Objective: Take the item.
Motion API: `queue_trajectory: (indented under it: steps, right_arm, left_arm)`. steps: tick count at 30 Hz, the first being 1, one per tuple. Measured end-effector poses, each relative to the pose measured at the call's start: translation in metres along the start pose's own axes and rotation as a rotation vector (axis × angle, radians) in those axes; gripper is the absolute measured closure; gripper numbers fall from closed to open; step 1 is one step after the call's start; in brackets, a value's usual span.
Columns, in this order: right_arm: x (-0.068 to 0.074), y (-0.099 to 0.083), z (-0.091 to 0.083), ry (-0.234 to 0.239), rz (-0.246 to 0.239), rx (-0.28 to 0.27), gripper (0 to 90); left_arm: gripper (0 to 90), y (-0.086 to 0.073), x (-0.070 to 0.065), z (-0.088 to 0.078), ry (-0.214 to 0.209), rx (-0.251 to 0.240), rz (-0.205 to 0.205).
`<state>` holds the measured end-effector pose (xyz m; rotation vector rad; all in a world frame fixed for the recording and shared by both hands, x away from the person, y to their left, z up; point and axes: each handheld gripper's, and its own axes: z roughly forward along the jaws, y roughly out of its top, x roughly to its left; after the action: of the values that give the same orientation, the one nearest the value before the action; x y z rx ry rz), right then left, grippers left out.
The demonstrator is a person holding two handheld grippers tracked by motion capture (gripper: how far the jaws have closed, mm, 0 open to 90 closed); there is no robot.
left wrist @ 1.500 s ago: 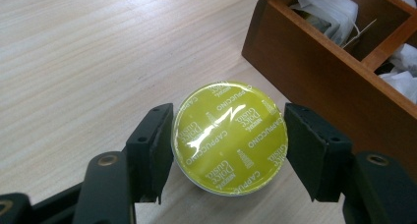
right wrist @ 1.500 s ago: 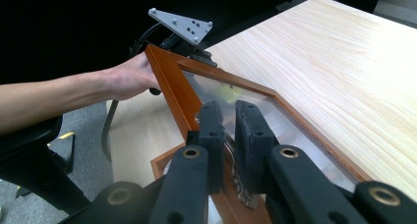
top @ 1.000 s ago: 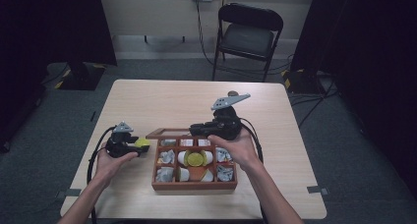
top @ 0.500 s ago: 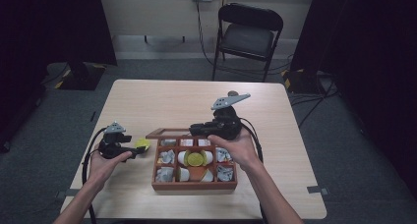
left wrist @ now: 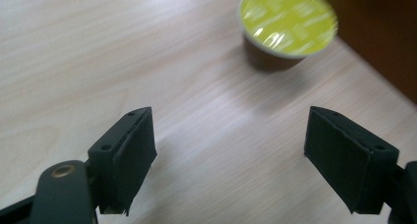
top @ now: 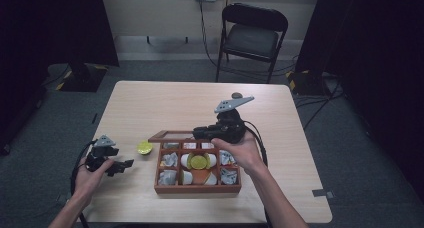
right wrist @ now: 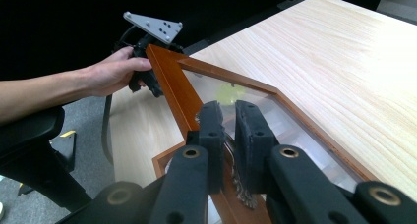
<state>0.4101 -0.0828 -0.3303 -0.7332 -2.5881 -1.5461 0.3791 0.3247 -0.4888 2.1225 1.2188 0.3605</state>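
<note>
Two hand-held grippers work here. The right hand-held gripper (right wrist: 227, 135) pinches the glass-paned wooden lid (right wrist: 169, 81) of the compartmented wooden box (top: 197, 189), holding it raised. The left hand-held gripper (left wrist: 228, 155) gapes wide and empty; the yellow-foiled capsule (left wrist: 287, 20) stands on the tabletop (top: 165, 108) beside the box. I think the lid should be kept steady.
</note>
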Motion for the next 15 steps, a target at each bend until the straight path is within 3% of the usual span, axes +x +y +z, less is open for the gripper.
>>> queue_trajectory:
  steps: [3,8,11,15]
  right_arm:
    - [0.000,0.000,0.000,0.003,-0.002,0.002,82.3]
    - [0.000,-0.001,0.000,0.003,-0.003,0.004,82.2]
    - [0.001,-0.001,0.000,0.003,-0.003,0.004,82.3]
    - [0.001,-0.003,0.001,0.009,0.000,0.009,82.2]
  left_arm:
    - [19.3,-0.005,-0.003,0.006,0.019,0.037,0.033]
    - [14.4,-0.012,-0.005,0.008,0.037,-0.013,0.038]
    - [10.5,-0.019,-0.005,0.012,0.043,-0.087,0.037]
    - [10.0,-0.019,-0.005,0.012,0.043,-0.086,0.037]
